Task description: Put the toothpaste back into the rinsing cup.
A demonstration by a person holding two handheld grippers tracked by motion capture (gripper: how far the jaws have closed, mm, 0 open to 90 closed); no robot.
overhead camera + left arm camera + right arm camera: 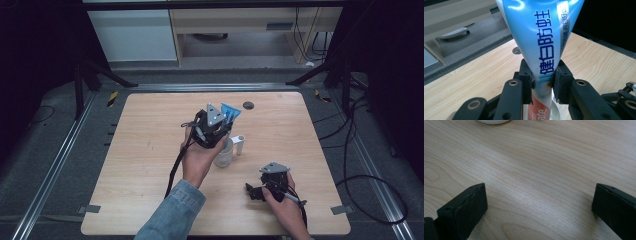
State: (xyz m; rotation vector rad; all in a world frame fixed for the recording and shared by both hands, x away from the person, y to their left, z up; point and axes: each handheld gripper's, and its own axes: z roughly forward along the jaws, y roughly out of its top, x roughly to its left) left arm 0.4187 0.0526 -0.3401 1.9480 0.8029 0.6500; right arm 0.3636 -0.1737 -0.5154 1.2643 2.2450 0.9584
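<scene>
A blue and white toothpaste tube (541, 37) with a red lower part stands upright between the jaws of my left gripper (542, 80), which is shut on it. In the high view the left gripper (223, 126) is held above the table's middle, and the tube's flat blue end (230, 112) sticks up behind it. Just below the gripper stands a clear cup (223, 156), and its white rim (557, 110) shows under the tube. My right gripper (254, 192) rests low near the front right, jaws wide open (539, 205) over bare wood.
A small white upright piece (240, 144) stands right of the cup. A dark round hole (248, 105) sits near the table's far edge. The wooden table (150, 150) has bare room on its left half. Shelving and cables lie beyond the far edge.
</scene>
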